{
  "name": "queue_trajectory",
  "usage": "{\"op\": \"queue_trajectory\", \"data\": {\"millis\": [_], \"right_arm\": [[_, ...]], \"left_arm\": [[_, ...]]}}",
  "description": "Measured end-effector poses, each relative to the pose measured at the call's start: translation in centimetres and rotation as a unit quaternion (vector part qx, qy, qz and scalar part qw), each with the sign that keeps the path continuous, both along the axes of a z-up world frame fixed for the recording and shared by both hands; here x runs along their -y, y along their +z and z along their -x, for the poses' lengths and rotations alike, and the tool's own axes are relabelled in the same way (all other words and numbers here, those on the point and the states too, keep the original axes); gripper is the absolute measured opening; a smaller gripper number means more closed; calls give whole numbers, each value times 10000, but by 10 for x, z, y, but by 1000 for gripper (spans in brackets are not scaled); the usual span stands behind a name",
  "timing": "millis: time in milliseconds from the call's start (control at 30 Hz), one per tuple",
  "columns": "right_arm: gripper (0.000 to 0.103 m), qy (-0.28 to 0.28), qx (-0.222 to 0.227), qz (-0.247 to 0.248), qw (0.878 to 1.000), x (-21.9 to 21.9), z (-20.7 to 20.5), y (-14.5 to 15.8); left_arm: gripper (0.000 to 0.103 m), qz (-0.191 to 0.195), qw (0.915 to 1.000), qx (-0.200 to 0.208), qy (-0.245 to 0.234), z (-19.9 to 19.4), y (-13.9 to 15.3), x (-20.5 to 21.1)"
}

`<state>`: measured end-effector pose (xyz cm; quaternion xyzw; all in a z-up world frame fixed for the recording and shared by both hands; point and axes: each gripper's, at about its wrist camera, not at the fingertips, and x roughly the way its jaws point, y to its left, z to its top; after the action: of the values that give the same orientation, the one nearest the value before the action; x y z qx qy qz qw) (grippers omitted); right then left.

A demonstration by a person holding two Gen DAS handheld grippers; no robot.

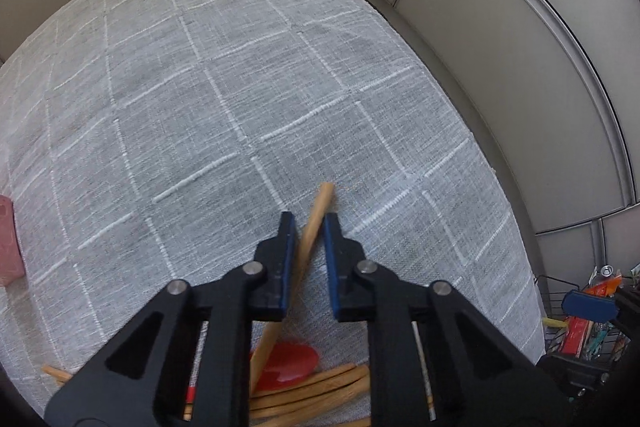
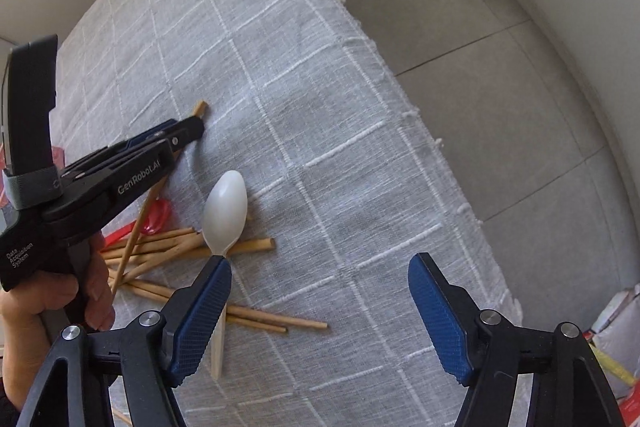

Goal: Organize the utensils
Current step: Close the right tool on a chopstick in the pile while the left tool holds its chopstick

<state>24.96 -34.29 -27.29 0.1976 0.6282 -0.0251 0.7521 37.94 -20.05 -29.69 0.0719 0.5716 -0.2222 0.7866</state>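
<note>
My left gripper (image 1: 309,221) is shut on a wooden chopstick (image 1: 312,227) and holds it tilted, its far end off the grey checked tablecloth (image 1: 240,87). The same gripper (image 2: 196,127) and chopstick (image 2: 138,223) show in the right wrist view. Below it lie several more chopsticks (image 1: 320,387) and a red plastic spoon (image 1: 290,363). In the right wrist view the chopstick pile (image 2: 180,247) lies under a white plastic spoon (image 2: 224,211), with the red spoon (image 2: 158,217) beside it. My right gripper (image 2: 320,267) is open wide and empty, its left finger over the white spoon's handle.
A pink object (image 1: 8,243) lies at the cloth's left edge. The table's right edge (image 2: 400,87) drops to a tiled floor (image 2: 500,67). A wire basket of packets (image 1: 588,323) stands on the floor at the right. Partition walls (image 1: 500,7) surround the table.
</note>
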Motion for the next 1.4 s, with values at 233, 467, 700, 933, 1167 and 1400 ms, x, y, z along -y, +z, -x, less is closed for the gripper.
{"op": "queue_trajectory", "data": {"millis": [233,467,700,933,1167,1400], "right_arm": [[78,175,-90,-198,9996,-15,-2,-6],[74,347,8,-519,9980,-38,-2,-2],[51,515,-33,-936,9943,-73,-13,-14],[33,62,-93,-1214,9925,-90,-24,-38],[18,-557,-44,-1061,9928,-92,-35,-50],[15,-1031,-97,-1447,9840,-82,-49,-59]], "left_arm": [[8,193,9996,84,201,3,9,-23],[8,407,9973,433,433,29,53,-69],[8,519,9927,566,935,68,88,-123],[8,643,9874,642,1293,114,107,-168],[8,596,9821,724,1632,131,101,-192],[8,400,9826,704,1669,137,90,-203]]}}
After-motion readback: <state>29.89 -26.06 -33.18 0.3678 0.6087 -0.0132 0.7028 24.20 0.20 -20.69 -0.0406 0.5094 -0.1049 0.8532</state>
